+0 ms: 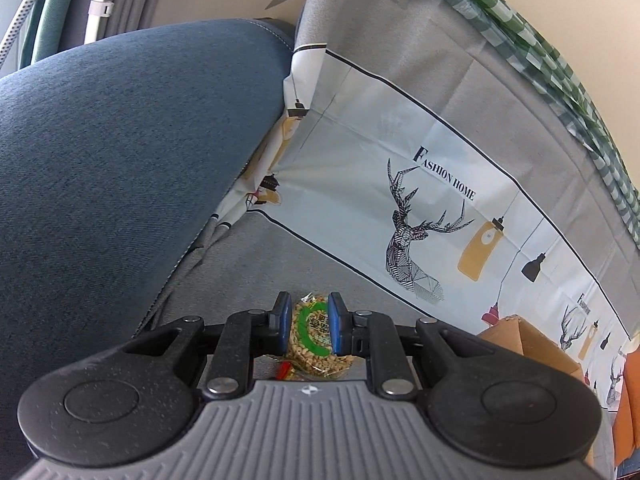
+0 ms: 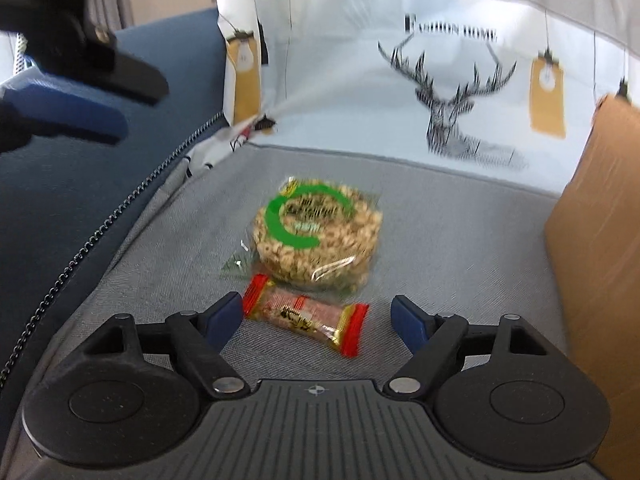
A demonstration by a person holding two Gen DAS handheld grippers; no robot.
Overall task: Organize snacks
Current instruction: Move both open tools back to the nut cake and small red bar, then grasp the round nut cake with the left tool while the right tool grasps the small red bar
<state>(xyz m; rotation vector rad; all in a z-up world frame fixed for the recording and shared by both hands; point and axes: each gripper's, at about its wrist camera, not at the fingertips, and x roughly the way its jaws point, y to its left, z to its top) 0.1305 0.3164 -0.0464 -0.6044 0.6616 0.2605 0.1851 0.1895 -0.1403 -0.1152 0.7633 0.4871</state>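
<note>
Grain cake (image 2: 316, 236): round, clear-wrapped, green ring label. Right gripper (image 2: 317, 309) gaping; left gripper (image 1: 308, 322) narrowly parted, empty.

Looks like a home living space to me: blue upholstered cushion (image 1: 120, 152), "Fashion Home" deer-print cloth (image 1: 420, 200) draped over furniture, green checked fabric (image 1: 540, 60), cardboard box (image 2: 600, 240) alongside.

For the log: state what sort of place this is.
Probably a living room at home: a grey cloth-covered seat beside a blue cushion, a printed "Fashion Home" cloth hanging behind, and a cardboard box next to two snack packs.
</note>
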